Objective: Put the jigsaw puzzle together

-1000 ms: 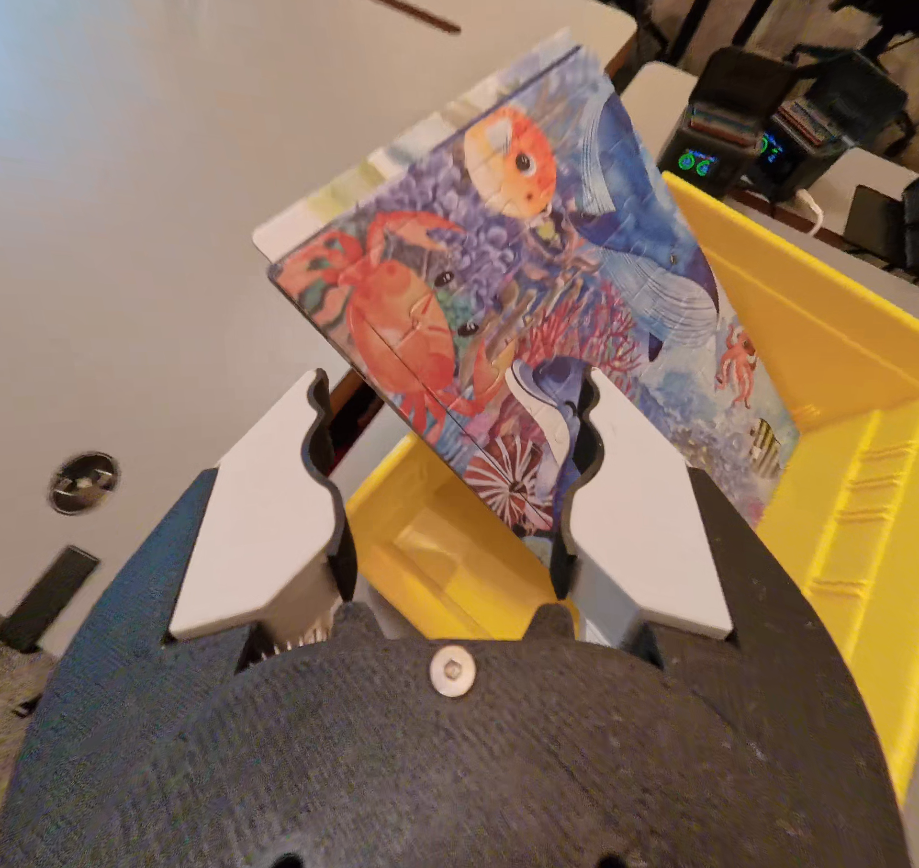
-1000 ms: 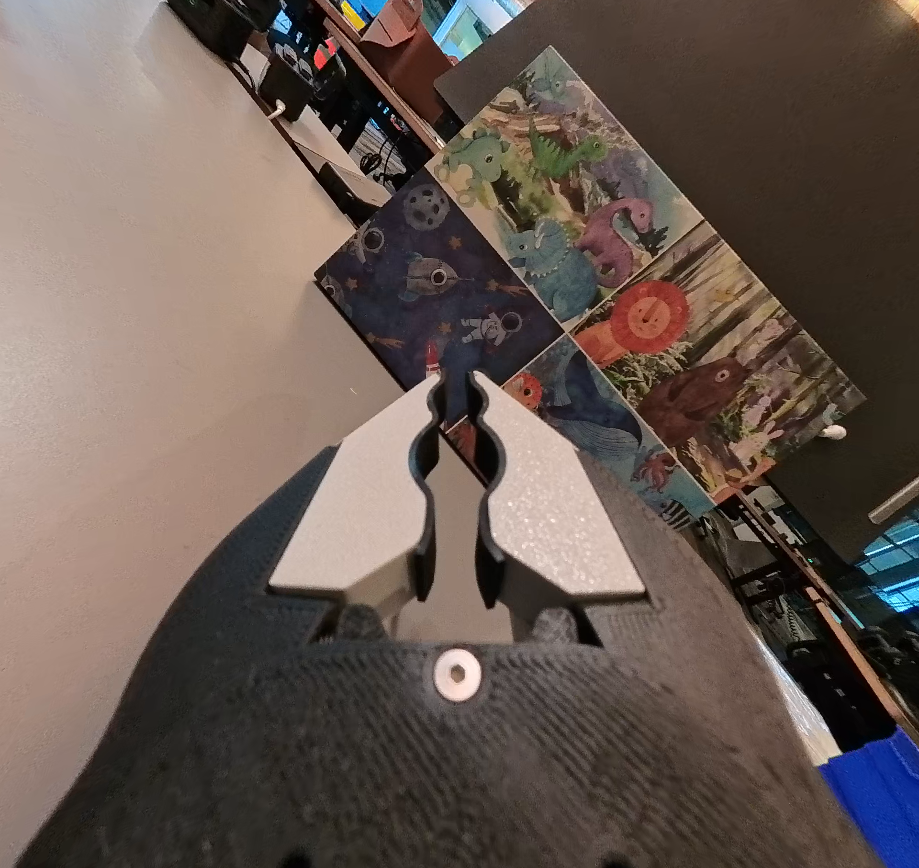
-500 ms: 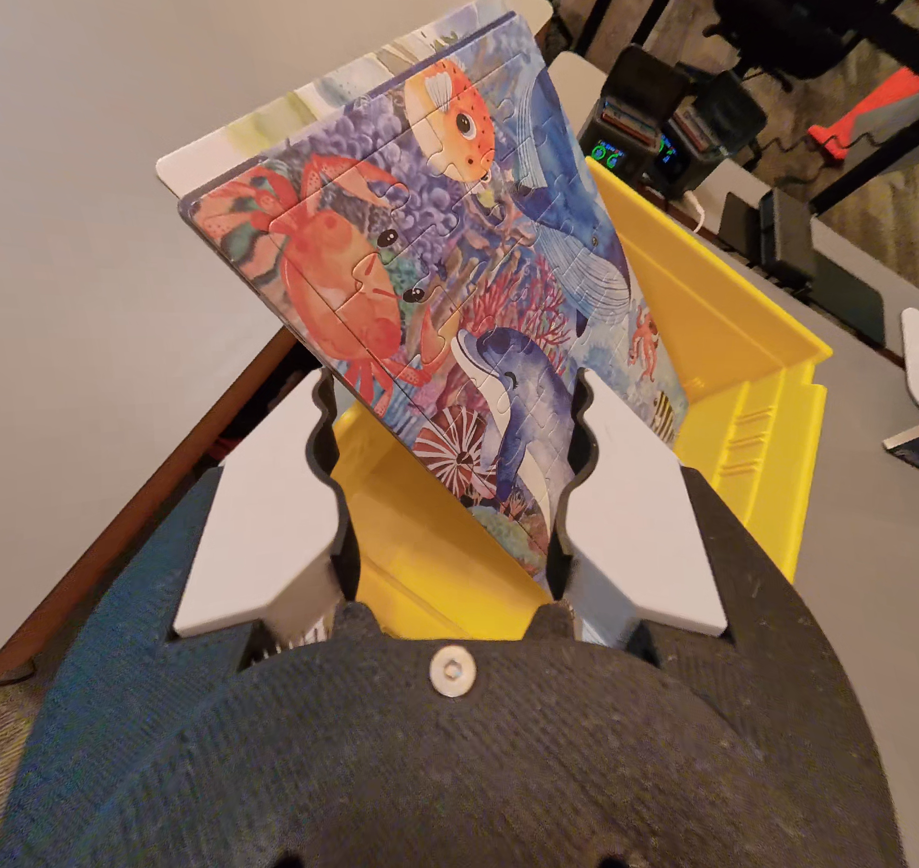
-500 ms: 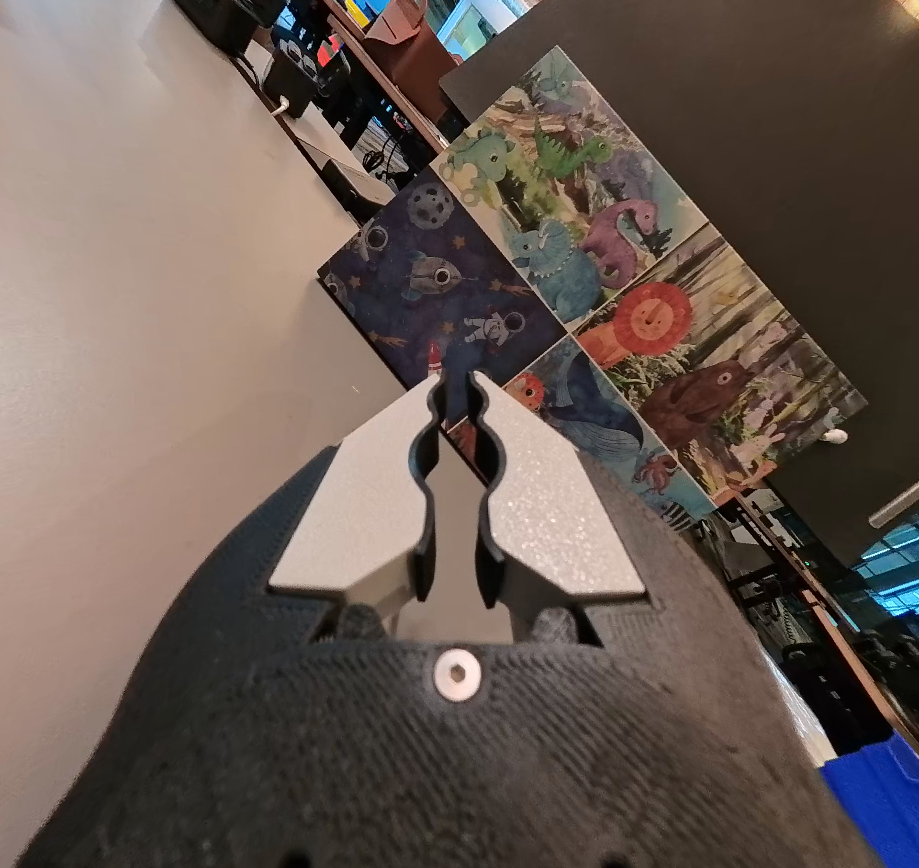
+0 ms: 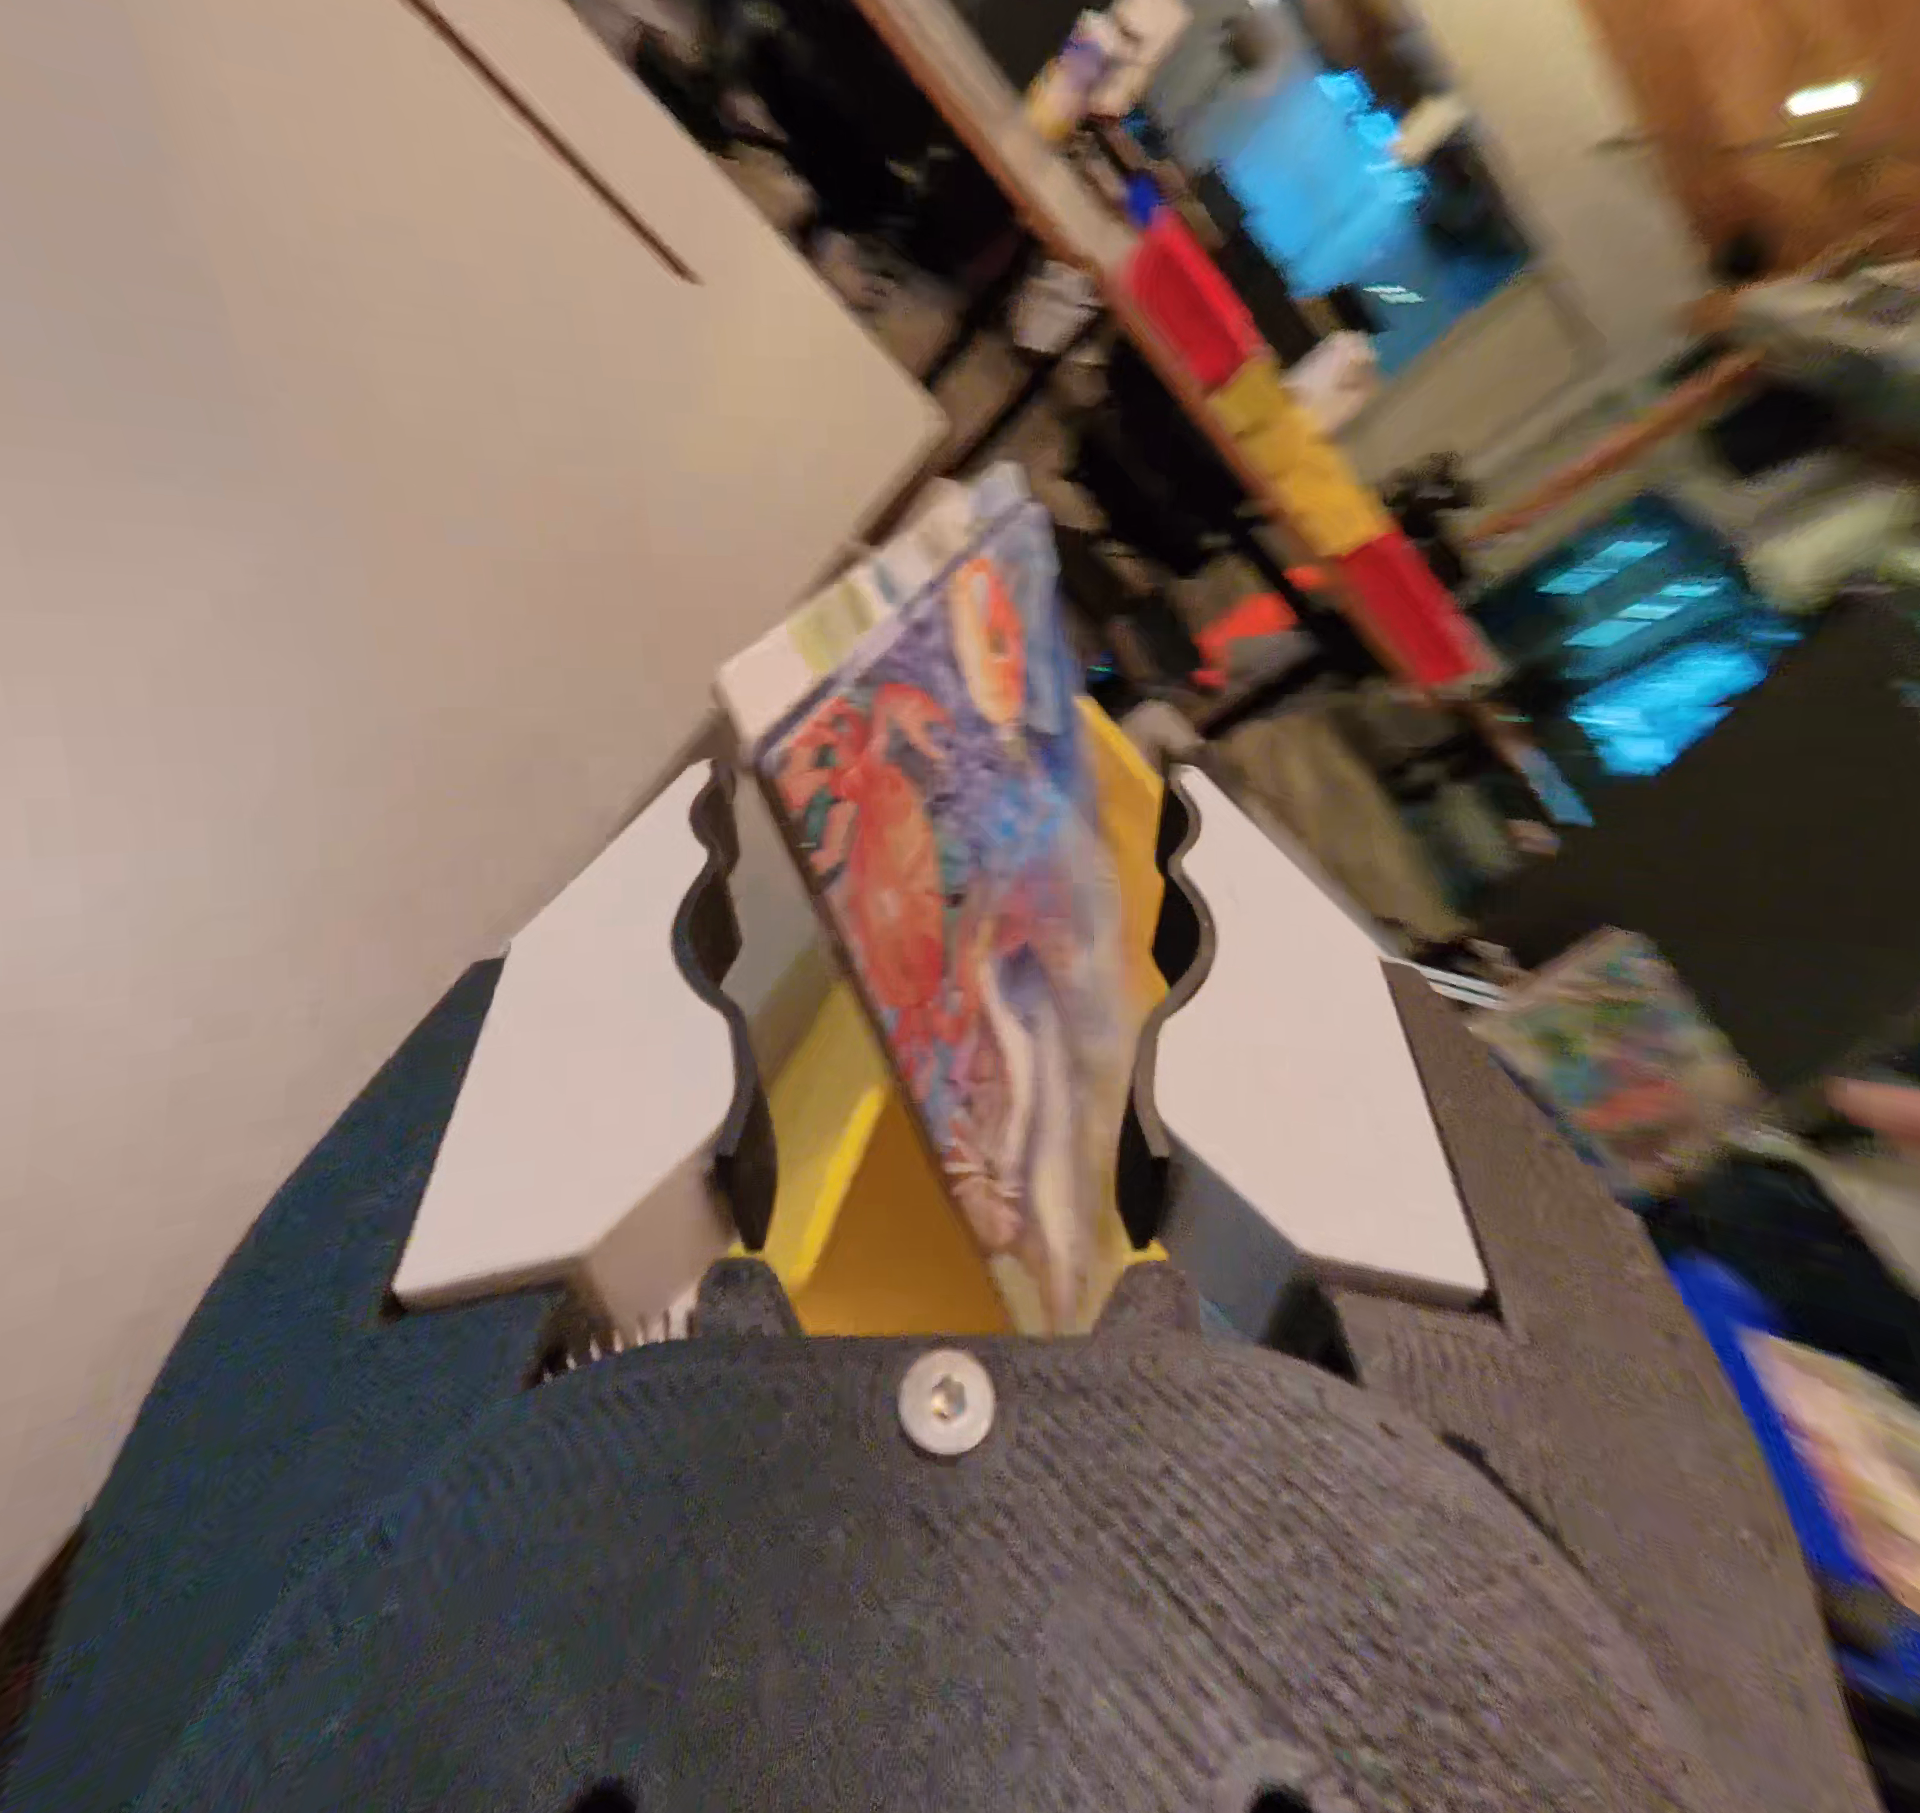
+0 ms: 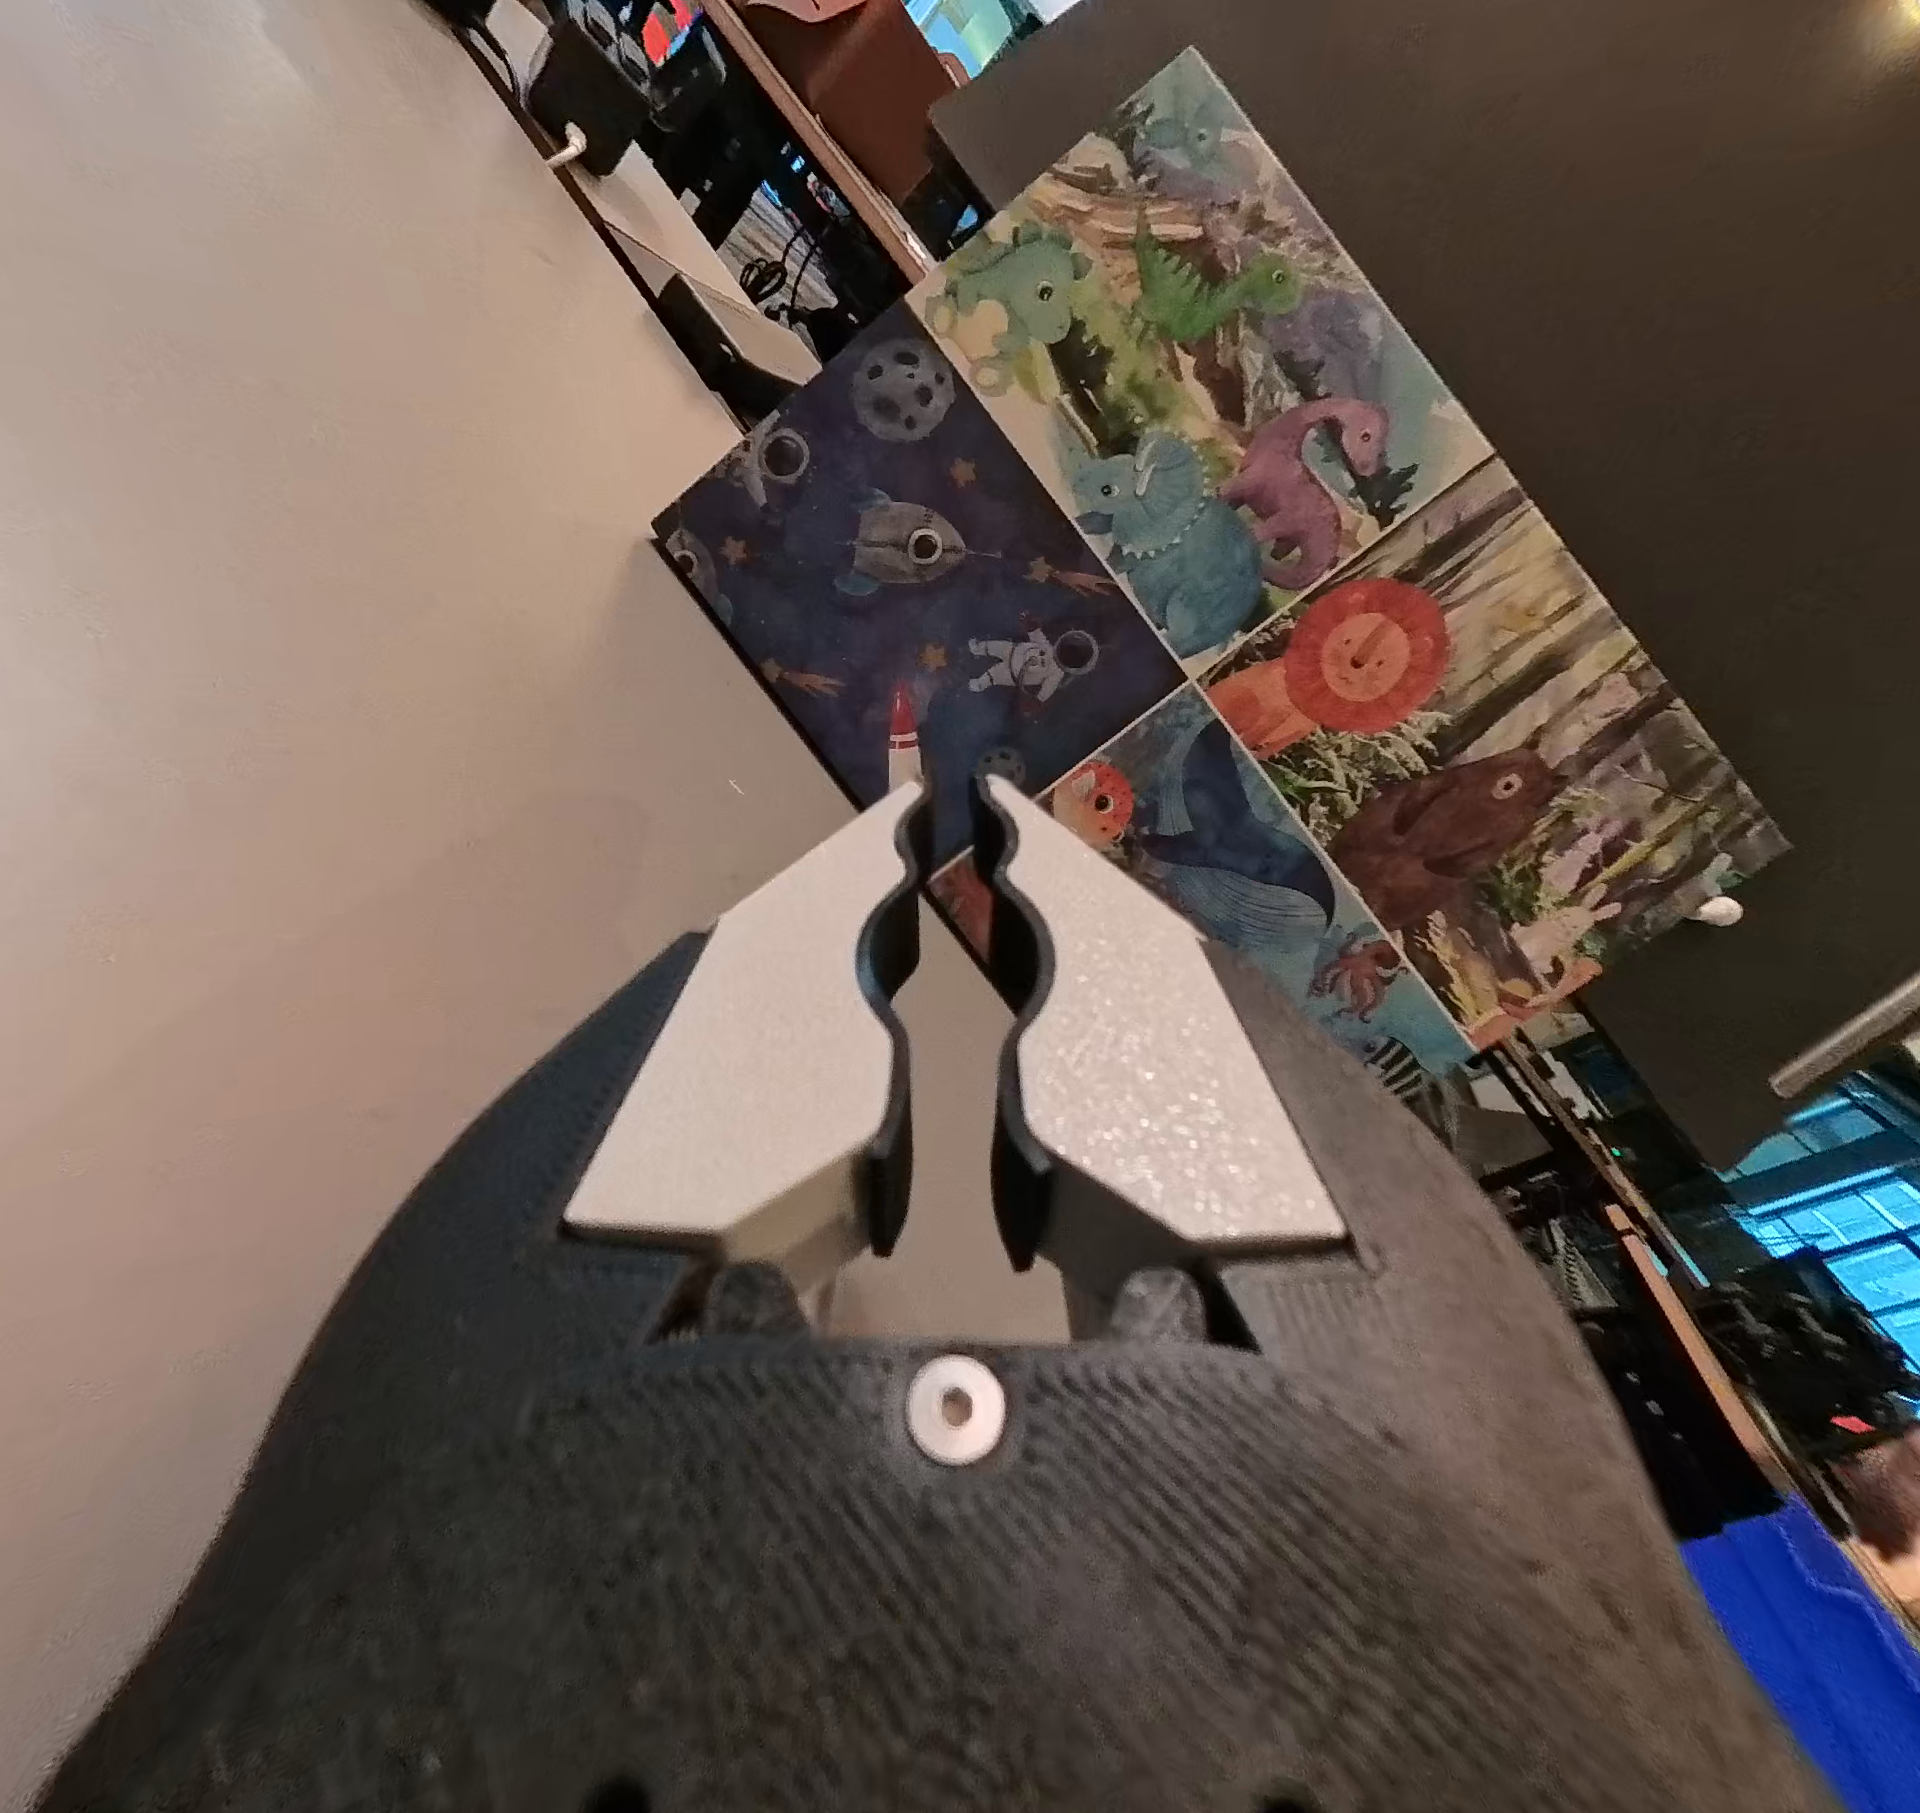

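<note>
Progress seems small, as far as these views show: the ocean puzzle board (image 5: 940, 890), with its crab and fish picture, stands tilted in the yellow bin (image 5: 862, 1213) at the centre of the left wrist view, and no loose pieces are visible anywhere. The left gripper (image 5: 940, 807) has its jaws wide apart, and the board's near edge lies in the gap between them; I cannot tell whether it touches either. The view is blurred. The right gripper (image 6: 951, 792) shows jaws almost together with nothing between them, above the beige table (image 6: 260, 620). Beyond it, in the upper right, a picture panel (image 6: 1226, 620) with four scenes leans on a dark board.
</note>
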